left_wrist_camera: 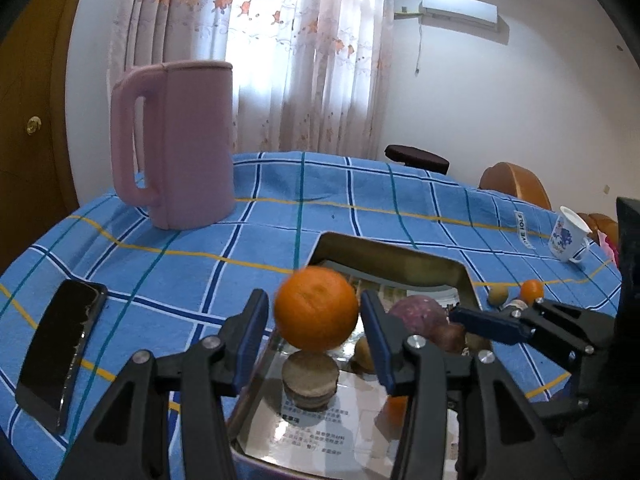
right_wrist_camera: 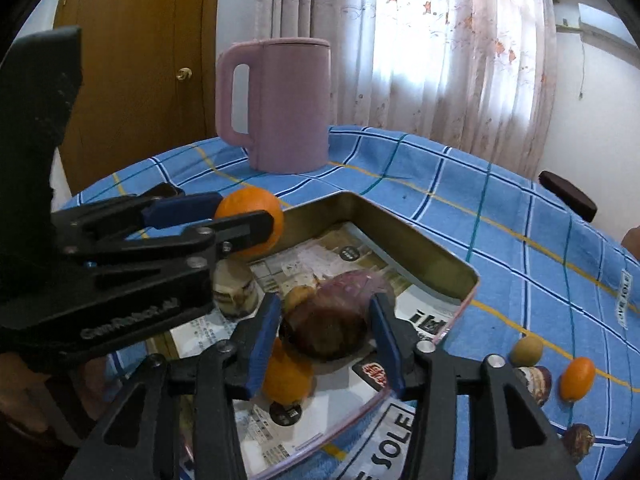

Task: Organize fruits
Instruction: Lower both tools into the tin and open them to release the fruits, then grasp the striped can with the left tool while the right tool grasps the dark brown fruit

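On the bench with the blue checked cloth [left_wrist_camera: 400, 200] sits a shiny metal tray [left_wrist_camera: 400, 256]. Paper with print on it lines the tray's bottom.

The left claw [left_wrist_camera: 316, 320] is over the near part of the tray. An orange [left_wrist_camera: 316, 308] is between its two blue pads. The pad on the right touches the orange, but there is a small gap by the other pad, so I cannot tell if the claw is gripping it. The orange looks a bit blurry. Under it in the tray is a short round brown thing [left_wrist_camera: 310, 376].

The right claw [right_wrist_camera: 324, 328] is over the tray too. Its fingers are spread apart, with gaps on both sides of a big purple fruit [right_wrist_camera: 332, 312] that lies in the tray. A small yellow-brown fruit [right_wrist_camera: 298, 294] is just beside the purple one, and another orange [right_wrist_camera: 286, 380] lies nearer the camera.

Out on the cloth, past the tray's right side, are a small green-brown fruit [right_wrist_camera: 526, 350], a tiny orange fruit [right_wrist_camera: 576, 378] and two dark brown ones [right_wrist_camera: 536, 380].

A pink jug [left_wrist_camera: 180, 144] stands at the far side of the bench. A black phone [left_wrist_camera: 60, 348] lies flat at the left, and a white mug [left_wrist_camera: 568, 238] stands at the far right.
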### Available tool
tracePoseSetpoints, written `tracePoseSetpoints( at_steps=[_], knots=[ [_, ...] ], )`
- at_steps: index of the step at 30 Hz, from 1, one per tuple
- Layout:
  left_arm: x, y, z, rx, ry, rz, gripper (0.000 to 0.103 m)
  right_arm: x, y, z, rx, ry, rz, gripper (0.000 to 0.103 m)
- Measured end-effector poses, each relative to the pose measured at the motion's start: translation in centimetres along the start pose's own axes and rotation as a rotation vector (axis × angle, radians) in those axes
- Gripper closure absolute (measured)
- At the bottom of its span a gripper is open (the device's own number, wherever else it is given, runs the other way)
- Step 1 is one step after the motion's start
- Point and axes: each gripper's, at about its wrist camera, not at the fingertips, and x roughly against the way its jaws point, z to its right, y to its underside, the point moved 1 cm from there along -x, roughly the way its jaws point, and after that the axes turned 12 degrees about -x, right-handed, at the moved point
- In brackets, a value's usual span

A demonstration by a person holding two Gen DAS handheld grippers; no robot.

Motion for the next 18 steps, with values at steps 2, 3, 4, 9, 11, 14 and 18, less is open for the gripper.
tracePoseSetpoints(
  at_steps=[2, 3, 4, 9, 11, 14, 18],
  knots=[
    [0.5, -0.2, 0.3, 0.001, -0.007, 0.014, 0.036, 0.8, 0.0, 0.5, -0.024, -0.012, 0.016, 0.045],
    [0.8, -0.4, 0.5, 0.001, -0.005, 0.024, 0.035, 1.4, 0.0, 0.8, -0.034, -0.016, 0.027, 0.045],
    [1.0, -0.5, 0.6, 0.001, -0.004, 0.03, 0.033, 1.8, 0.0, 1.1, -0.041, -0.013, 0.037, 0.045],
    [2.5, -1.7, 3.8, -0.037, 0.041, 0.08, 0.022, 5.5, 0.8, 4.7, -0.071, 0.075, 0.091, 0.045],
    [2.6, -2.0, 5.2, -0.054, 0.073, 0.085, 0.02, 7.2, 1.5, 7.6, -0.119, 0.132, 0.104, 0.045],
    [2.4, -2.5, 8.1, -0.094, 0.122, 0.08, 0.018, 8.8, 2.6, 11.8, -0.17, 0.275, 0.1, 0.045],
    [1.5, -3.0, 12.0, -0.148, 0.178, 0.061, 0.018, 9.9, 3.7, 16.6, -0.28, 0.386, 0.093, 0.045]
  ],
)
